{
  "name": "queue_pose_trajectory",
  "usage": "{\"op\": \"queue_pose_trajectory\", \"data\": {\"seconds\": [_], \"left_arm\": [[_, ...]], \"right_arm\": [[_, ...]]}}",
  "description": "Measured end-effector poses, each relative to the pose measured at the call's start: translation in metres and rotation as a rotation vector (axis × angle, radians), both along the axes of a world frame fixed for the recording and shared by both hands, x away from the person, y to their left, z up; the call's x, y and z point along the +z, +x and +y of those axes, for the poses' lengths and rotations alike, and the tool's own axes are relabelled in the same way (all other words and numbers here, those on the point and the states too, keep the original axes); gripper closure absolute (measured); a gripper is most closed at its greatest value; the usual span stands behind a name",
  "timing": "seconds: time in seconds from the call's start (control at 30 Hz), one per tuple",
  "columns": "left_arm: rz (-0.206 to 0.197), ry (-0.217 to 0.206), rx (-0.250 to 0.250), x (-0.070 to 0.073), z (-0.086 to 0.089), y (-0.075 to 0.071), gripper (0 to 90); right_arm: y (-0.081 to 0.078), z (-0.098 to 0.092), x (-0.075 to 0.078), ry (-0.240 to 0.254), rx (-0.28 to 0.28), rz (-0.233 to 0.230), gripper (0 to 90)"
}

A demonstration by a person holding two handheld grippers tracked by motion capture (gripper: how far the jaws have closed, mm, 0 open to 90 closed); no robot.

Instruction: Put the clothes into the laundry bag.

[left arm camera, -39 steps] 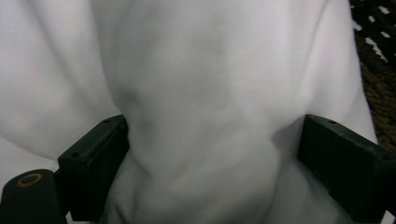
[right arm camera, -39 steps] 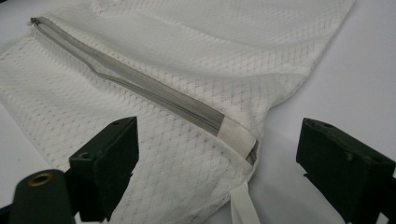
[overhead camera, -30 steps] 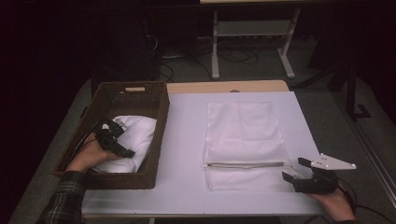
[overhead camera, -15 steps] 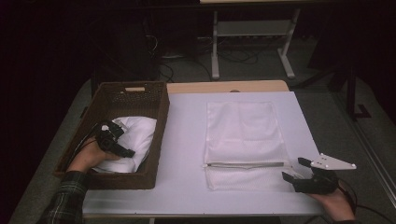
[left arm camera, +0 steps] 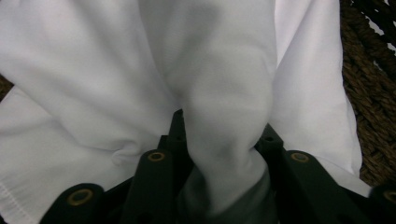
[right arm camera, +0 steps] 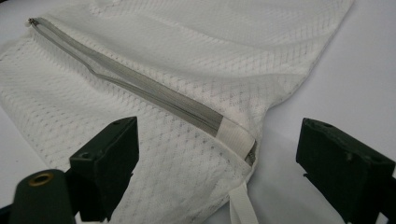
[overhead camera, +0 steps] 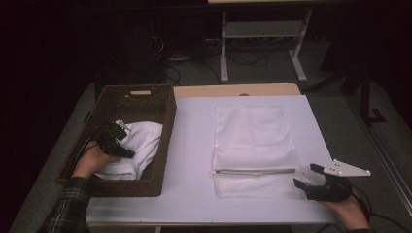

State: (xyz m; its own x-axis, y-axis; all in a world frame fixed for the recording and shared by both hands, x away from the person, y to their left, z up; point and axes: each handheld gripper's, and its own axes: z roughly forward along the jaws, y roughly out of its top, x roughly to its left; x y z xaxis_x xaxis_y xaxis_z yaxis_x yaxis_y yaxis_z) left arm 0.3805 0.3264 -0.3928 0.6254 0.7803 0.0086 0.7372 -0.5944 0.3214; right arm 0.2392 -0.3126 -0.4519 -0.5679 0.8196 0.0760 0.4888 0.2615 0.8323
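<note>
Down in the wicker basket (overhead camera: 160, 131) on the bench (overhead camera: 194, 194), our left gripper (left arm camera: 219, 140) has just been closing and now pinches a fold of the white cloth (left arm camera: 224, 70). We judge it light, soft and limp, so a bunched fold holds best. Our right gripper (right arm camera: 217, 154) stands wide beside the mesh bag (right arm camera: 187, 60).

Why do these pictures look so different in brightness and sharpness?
High view: dim, the room behind nearly black, only the white table and mesh bag stand out. Left gripper view: evenly lit white cloth, soft grey shadow in the pinched fold, the near jaws blurred. Right gripper view: the bag's weave and zipper crisp, the jaws slightly soft.
</note>
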Motion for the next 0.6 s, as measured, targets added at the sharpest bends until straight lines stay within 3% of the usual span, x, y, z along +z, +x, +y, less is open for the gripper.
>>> {"op": "queue_pose_trajectory", "data": {"seconds": [0.1, 0.17, 0.27, 0.33, 0.4, 0.53, 0.6], "left_arm": [[-0.01, 0.015, -0.018, 0.0, -0.002, -0.001, 67.4], [0.0, -0.003, -0.02, 0.001, -0.002, -0.001, 59.9], [0.032, -0.044, -0.012, 0.001, -0.005, 0.001, 36.0], [0.031, -0.035, -0.014, -0.001, -0.01, -0.001, 21.3], [0.036, -0.005, 0.022, -0.007, -0.016, 0.0, 8.0], [0.048, 0.071, 0.039, -0.015, -0.031, 0.004, 6.9], [0.052, 0.064, 0.039, -0.016, -0.03, 0.004, 7.0]], "right_arm": [[0.0, 0.0, 0.0, 0.005, -0.002, -0.001, 12.8], [0.0, -0.001, 0.0, 0.004, -0.002, 0.0, 12.8], [0.0, -0.001, 0.0, 0.003, -0.004, 0.0, 12.9], [0.001, -0.001, 0.0, 0.003, -0.005, 0.002, 12.8], [0.001, -0.001, -0.001, 0.003, -0.005, 0.002, 12.9], [0.001, 0.0, -0.001, 0.0, -0.002, 0.001, 12.9], [0.001, 0.0, -0.001, -0.002, -0.001, 0.002, 12.9]]}}
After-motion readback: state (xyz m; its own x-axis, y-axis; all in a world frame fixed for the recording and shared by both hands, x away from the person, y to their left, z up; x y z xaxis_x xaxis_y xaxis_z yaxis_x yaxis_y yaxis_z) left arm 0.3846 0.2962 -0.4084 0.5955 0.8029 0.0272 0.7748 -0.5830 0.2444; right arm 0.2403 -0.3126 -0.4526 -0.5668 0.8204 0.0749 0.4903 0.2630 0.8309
